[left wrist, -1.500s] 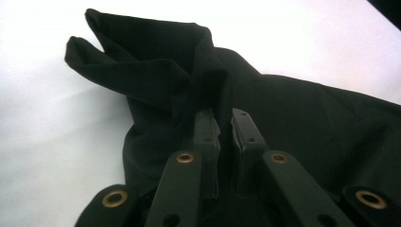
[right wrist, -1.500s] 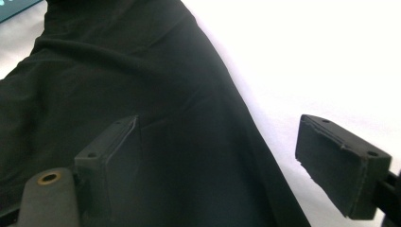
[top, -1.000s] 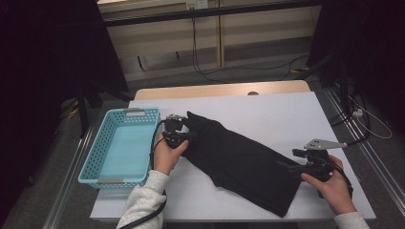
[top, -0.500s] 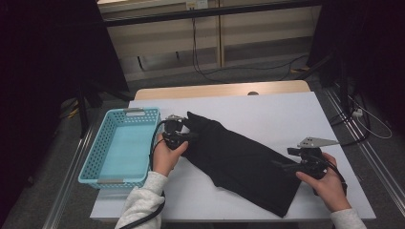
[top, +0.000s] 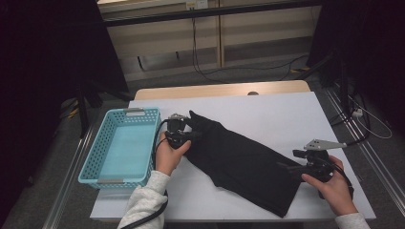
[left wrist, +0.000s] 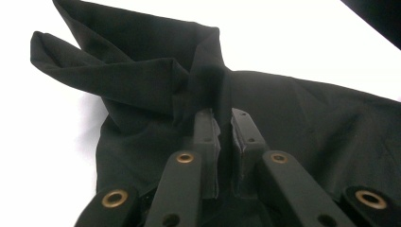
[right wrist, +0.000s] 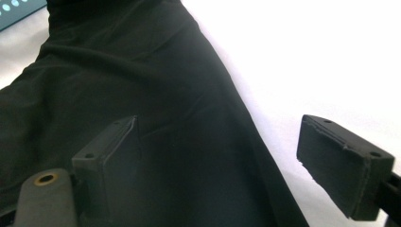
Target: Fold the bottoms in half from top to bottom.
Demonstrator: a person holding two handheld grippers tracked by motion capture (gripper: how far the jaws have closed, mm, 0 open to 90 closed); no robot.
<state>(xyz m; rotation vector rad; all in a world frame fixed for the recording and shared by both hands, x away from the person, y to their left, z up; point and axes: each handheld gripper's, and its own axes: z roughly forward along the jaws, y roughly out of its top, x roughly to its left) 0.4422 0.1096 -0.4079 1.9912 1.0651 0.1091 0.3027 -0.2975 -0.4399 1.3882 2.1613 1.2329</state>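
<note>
Since the earlier frames the right tool [top: 292,168] has slid a little inward along the desk [top: 286,114] toward the cloth's near end; the left tool [top: 190,136] and the black cloth [top: 239,162] lie as they did.

At the far left of the high view a light-blue basket [top: 90,164] sits on the desk's left edge, with nothing visible inside it. Just beside its right wall comes the person's left hand [top: 167,155] in a pale sleeve, a black cable trailing back from the tool along the forearm. The left tool is clamped on the cloth's upper left corner — in the left gripper view its 2 jaws stand almost together with a raised fold of fabric [left wrist: 208,90] pinched between the pads, and a loose flap [left wrist: 61,52] spreads off to the side.

The cloth runs slantwise across the middle of the desk, from that corner down to a point near the front edge. It is flat but creased.

At the right, the right tool rests at the cloth's lower right border, held by the right hand [top: 332,183], its grey 3-cornered plate [top: 325,143] on top. Its jaws stand wide apart: one pad [right wrist: 111,156] hovers over the fabric, the other [right wrist: 343,163] over bare white desk, the cloth's edge running between them, not gripped.

Behind the desk, cables lie on the floor.
</note>
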